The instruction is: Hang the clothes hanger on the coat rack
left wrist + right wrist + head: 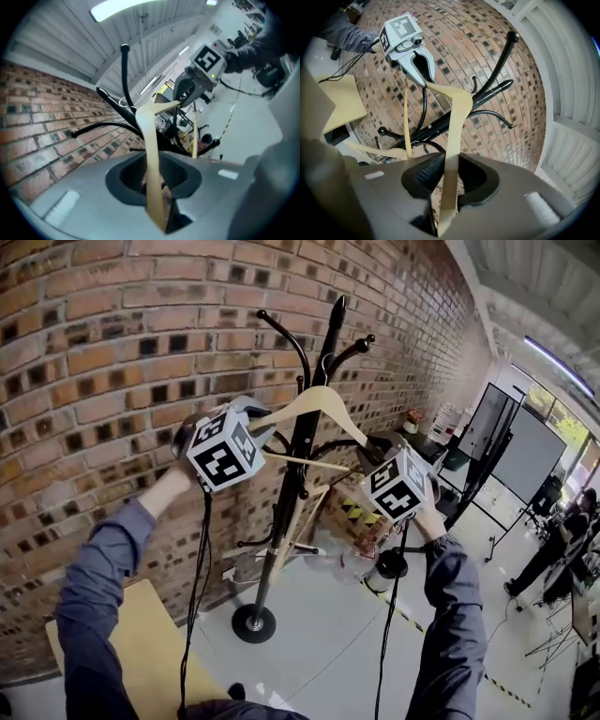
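A brick wall [103, 343] is backing a black coat rack [302, 442] that is standing on the grey floor [328, 643]. A wooden clothes hanger [319, 401] is hovering in the air just before the rack's upper hooks. The left tongs [255, 418] are pinching one end of it, jaws nearly closed; the right tongs [375, 454] are gripping the other end.

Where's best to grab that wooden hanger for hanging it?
Likely the hanger by its two sloping arm ends, left gripper and right gripper each coming from the room side: flat arms fit between jaws, and the top hook is left free for the coat rack.
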Action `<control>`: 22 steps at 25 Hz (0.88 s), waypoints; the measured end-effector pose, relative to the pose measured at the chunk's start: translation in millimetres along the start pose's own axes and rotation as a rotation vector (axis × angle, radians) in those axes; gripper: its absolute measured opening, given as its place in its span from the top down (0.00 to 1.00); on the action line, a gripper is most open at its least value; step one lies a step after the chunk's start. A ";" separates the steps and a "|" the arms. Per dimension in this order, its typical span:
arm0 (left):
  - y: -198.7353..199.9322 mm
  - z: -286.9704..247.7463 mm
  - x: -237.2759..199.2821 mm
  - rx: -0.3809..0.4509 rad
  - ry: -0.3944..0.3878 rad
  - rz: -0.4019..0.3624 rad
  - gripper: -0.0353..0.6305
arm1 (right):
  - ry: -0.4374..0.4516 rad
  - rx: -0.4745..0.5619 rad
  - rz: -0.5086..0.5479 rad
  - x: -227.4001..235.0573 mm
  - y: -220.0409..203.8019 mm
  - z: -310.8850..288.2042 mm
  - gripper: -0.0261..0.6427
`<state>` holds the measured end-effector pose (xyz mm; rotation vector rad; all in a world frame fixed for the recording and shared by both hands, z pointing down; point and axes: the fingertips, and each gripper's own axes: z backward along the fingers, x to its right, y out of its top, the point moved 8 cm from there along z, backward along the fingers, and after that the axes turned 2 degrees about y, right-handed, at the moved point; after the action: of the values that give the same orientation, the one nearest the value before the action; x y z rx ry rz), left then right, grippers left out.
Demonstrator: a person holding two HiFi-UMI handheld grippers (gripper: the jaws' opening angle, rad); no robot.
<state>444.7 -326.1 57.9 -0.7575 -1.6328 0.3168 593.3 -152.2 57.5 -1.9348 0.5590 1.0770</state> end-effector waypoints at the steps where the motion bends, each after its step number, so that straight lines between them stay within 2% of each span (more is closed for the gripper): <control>1: -5.5 -2.8 4.8 -0.023 0.034 -0.044 0.82 | 0.007 0.006 -0.006 -6.6 -2.4 -6.8 0.81; 3: -14.1 -5.5 12.6 -0.071 0.087 -0.110 0.82 | 0.020 0.018 -0.026 -17.5 -5.7 -18.0 0.81; 4: -17.2 -6.3 16.5 -0.086 0.092 -0.114 0.82 | 0.025 0.019 -0.035 -21.8 -7.9 -22.3 0.81; 8: -31.0 -14.4 34.5 -0.088 0.077 -0.064 0.81 | 0.026 0.009 -0.031 -36.4 -18.8 -37.6 0.81; 12: -55.3 -31.4 49.7 -0.114 0.104 -0.069 0.81 | 0.028 -0.013 -0.027 -53.1 -27.3 -56.2 0.81; 16: -55.8 -37.0 58.5 -0.082 0.184 -0.137 0.81 | -0.067 -0.016 -0.049 -60.6 -35.7 -66.2 0.81; 18: -56.9 -36.4 59.9 -0.064 0.227 -0.145 0.80 | -0.117 -0.022 -0.065 -61.5 -37.2 -66.0 0.75; 22: -62.2 -25.2 57.4 -0.007 0.300 -0.095 0.65 | -0.176 0.016 -0.154 -55.2 -42.8 -48.4 0.66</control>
<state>448.1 -341.5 144.9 -0.6947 -1.3810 0.1221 616.8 -169.4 137.2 -1.8155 0.3151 1.1259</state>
